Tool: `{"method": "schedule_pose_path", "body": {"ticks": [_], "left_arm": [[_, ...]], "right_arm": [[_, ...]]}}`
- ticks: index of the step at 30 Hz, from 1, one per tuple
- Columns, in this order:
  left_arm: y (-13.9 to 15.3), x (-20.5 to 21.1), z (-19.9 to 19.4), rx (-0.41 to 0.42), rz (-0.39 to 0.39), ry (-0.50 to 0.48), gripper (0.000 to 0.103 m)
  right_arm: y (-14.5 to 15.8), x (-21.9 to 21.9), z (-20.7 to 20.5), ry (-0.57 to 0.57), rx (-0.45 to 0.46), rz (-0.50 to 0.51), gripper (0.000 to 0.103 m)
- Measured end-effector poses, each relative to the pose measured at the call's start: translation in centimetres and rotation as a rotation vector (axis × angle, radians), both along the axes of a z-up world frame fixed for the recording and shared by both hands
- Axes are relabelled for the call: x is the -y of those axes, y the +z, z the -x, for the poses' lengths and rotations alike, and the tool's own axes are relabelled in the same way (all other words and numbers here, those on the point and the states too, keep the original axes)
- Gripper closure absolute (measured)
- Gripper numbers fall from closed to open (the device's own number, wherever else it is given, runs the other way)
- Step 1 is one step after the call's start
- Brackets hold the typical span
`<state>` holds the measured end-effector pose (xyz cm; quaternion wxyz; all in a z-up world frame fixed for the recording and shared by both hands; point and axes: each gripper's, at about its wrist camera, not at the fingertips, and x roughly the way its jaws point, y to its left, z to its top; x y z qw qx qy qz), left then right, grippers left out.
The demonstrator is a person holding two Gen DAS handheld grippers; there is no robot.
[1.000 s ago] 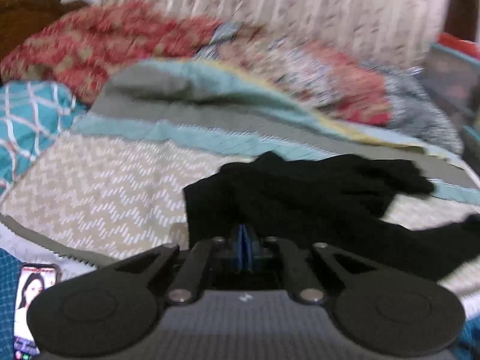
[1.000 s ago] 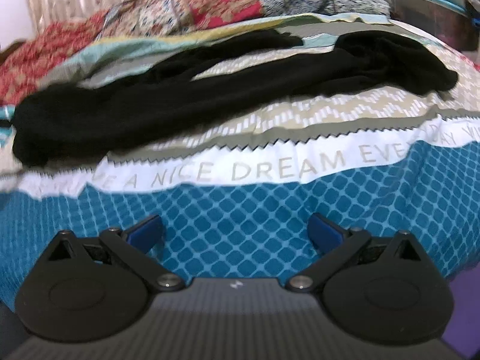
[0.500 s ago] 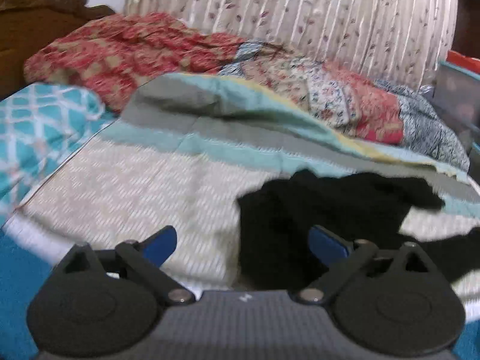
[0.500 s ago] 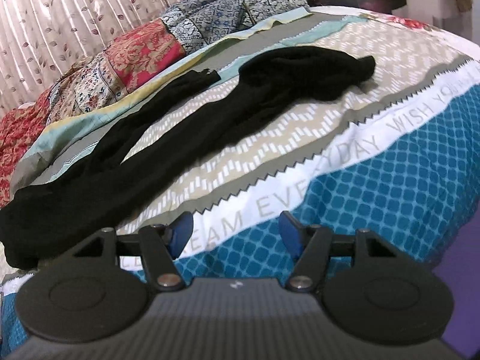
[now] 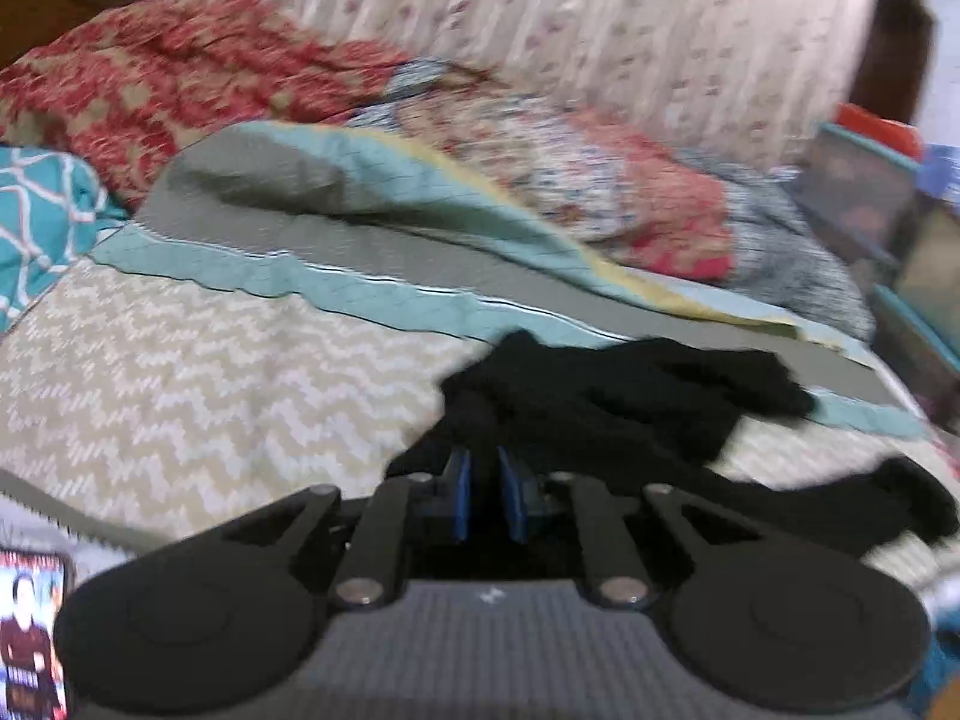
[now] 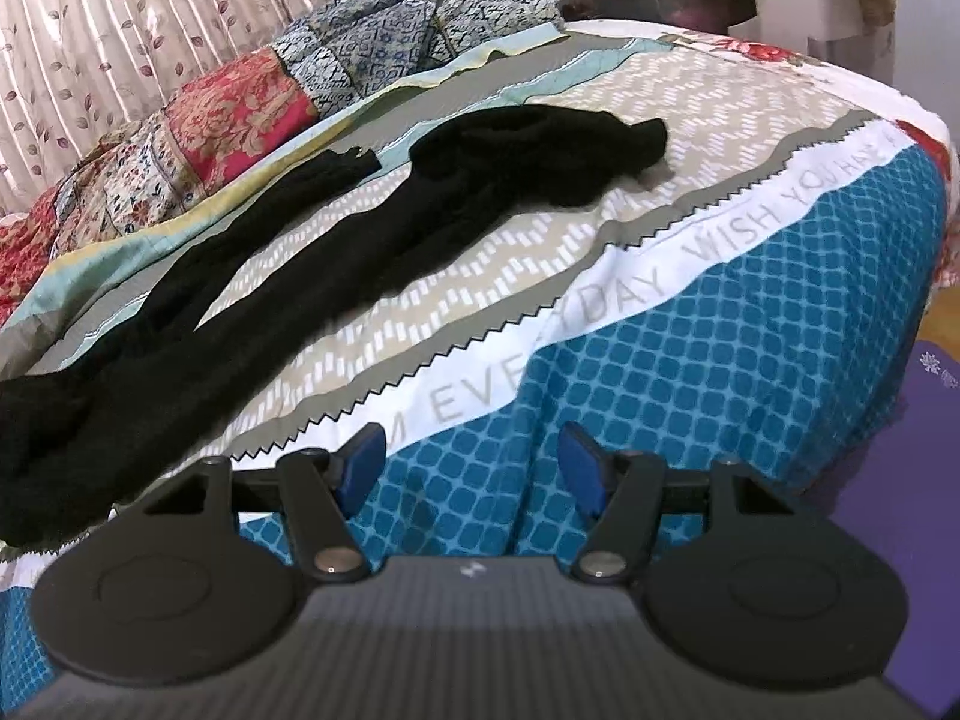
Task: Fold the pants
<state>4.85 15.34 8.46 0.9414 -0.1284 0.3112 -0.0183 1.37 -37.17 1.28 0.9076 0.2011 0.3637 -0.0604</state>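
Observation:
Black pants (image 6: 336,252) lie stretched across the patterned bedspread (image 6: 690,120), waist end at the left, legs running to the far right. In the left wrist view the pants (image 5: 630,402) lie bunched just ahead. My left gripper (image 5: 485,495) sits at the near edge of the waist, its blue pads almost together with dark cloth at the narrow gap between them. My right gripper (image 6: 471,468) is open and empty over the blue front part of the bedspread, short of the pants.
Quilts and pillows (image 5: 198,78) are piled along the back by a curtain (image 6: 120,18). A phone (image 5: 30,630) lies at the bed's near left edge. Storage boxes (image 5: 870,192) stand at the right. The bed's edge drops off at the right (image 6: 924,276).
My left gripper was open half a second ago and has closed onto the pants' waist edge. My right gripper has swung right along the bed and stays open.

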Motion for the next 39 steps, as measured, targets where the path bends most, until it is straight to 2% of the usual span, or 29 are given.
{"method": "schedule_pose_path", "body": {"ticks": [5, 8, 10, 11, 12, 13, 16, 18, 21, 24, 26, 27, 28, 30, 31, 32, 34, 35, 37, 39], "left_arm": [[-0.5, 1.6, 4.7, -0.016, 0.027, -0.074, 0.091], [-2.3, 2.3, 7.0, -0.087, 0.025, -0.074, 0.086], [-3.2, 2.1, 8.0, -0.139, 0.067, -0.047, 0.077], [-3.4, 1.4, 8.6, -0.155, 0.122, -0.029, 0.071], [-3.3, 0.9, 8.8, -0.162, 0.164, -0.005, 0.053], [-3.3, 0.3, 9.0, -0.162, 0.201, 0.021, 0.04], [-3.0, -1.4, 9.0, -0.142, 0.325, 0.07, 0.024], [-3.8, -2.1, 8.4, -0.172, 0.427, 0.098, 0.009], [-6.0, -2.7, 6.8, -0.229, 0.617, 0.124, 0.007], [-8.3, -3.0, 5.1, -0.242, 0.822, 0.168, 0.004], [-9.8, -2.7, 3.9, -0.256, 0.88, 0.216, 0.013], [-10.2, -2.4, 3.4, -0.275, 0.878, 0.231, 0.044], [-10.7, -2.1, 3.0, -0.301, 0.868, 0.236, 0.056], [-10.9, -1.5, 2.6, -0.333, 0.839, 0.253, 0.059], [-10.6, -1.5, 2.7, -0.331, 0.815, 0.257, 0.067], [-10.1, -1.6, 2.9, -0.326, 0.783, 0.259, 0.067], [-8.9, -2.7, 4.0, -0.31, 0.773, 0.283, 0.071], [-8.2, -3.2, 4.5, -0.303, 0.771, 0.294, 0.071], [-6.9, -4.5, 5.7, -0.282, 0.746, 0.334, 0.074], [-5.6, -5.5, 6.7, -0.273, 0.734, 0.361, 0.076]], "right_arm": [[-0.3, -2.2, -0.7, 0.064, -0.001, 0.003, 0.036], [0.1, -2.8, -0.4, 0.1, 0.024, 0.022, 0.037], [0.3, -2.8, -0.2, 0.105, 0.027, 0.04, 0.037], [0.3, -2.6, -0.2, 0.103, 0.027, 0.04, 0.037], [0.3, -2.3, -0.2, 0.095, 0.026, 0.032, 0.037], [0.3, -2.1, -0.2, 0.085, 0.025, 0.023, 0.037], [0.0, -1.9, 0.0, 0.064, 0.023, -0.005, 0.037], [-0.1, -1.8, 0.0, 0.061, 0.025, -0.008, 0.037], [0.1, -1.7, 0.2, 0.063, 0.037, 0.005, 0.037], [0.6, -0.8, 0.1, 0.038, 0.049, 0.026, 0.037], [1.2, 0.5, -0.2, 0.008, 0.069, 0.031, 0.037], [1.5, 1.1, -0.3, -0.005, 0.079, 0.039, 0.037], [1.9, 1.8, -0.6, -0.02, 0.091, 0.05, 0.037], [2.6, 3.5, -1.3, -0.056, 0.115, 0.079, 0.037], [2.9, 4.2, -1.6, -0.072, 0.126, 0.094, 0.037], [3.1, 5.0, -2.0, -0.087, 0.14, 0.115, 0.037], [3.4, 6.7, -3.0, -0.129, 0.162, 0.16, 0.036], [3.4, 7.7, -3.7, -0.152, 0.158, 0.149, 0.035], [2.8, 10.4, -5.0, -0.232, 0.151, 0.019, 0.034], [1.6, 13.2, -6.1, -0.326, 0.144, -0.159, 0.031]]}}
